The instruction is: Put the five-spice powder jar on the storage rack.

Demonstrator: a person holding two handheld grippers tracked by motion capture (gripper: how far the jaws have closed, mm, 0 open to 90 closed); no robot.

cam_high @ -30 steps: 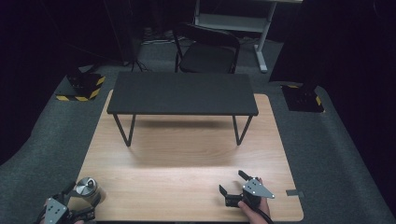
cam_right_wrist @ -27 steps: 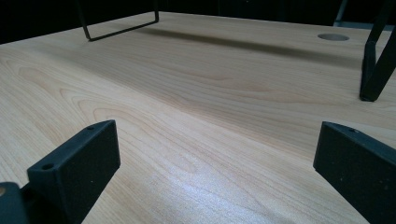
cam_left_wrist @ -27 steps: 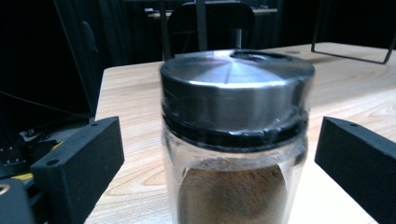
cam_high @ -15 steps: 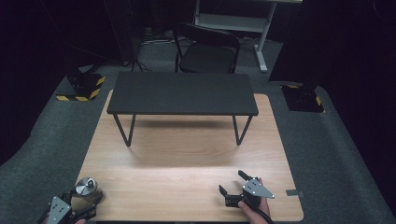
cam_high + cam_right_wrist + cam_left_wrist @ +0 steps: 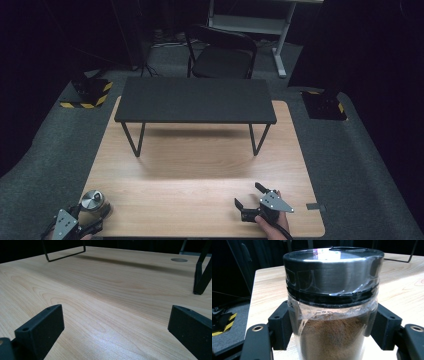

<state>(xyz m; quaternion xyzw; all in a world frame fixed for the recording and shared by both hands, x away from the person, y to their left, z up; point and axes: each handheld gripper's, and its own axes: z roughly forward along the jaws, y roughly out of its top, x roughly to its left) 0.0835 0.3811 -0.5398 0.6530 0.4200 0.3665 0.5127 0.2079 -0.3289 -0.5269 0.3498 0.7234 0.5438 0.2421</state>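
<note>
The jar [image 5: 332,302] of brown powder stands at the tabletop's [image 5: 200,165] near left corner, the left gripper's [image 5: 82,220] fingers [image 5: 280,327] having just closed onto its glass sides. Grasping looks done; lifting it straight up seems next. The right gripper [image 5: 248,196] rests with fingers apart.

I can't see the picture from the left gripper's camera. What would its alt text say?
A clear jar of brown powder with a shiny dark lid stands on a pale wooden table, clamped at both sides by the left gripper's two black fingers. Clear plastic film wraps the lid and the jar's neck. Beyond the table lies dark floor.
</note>
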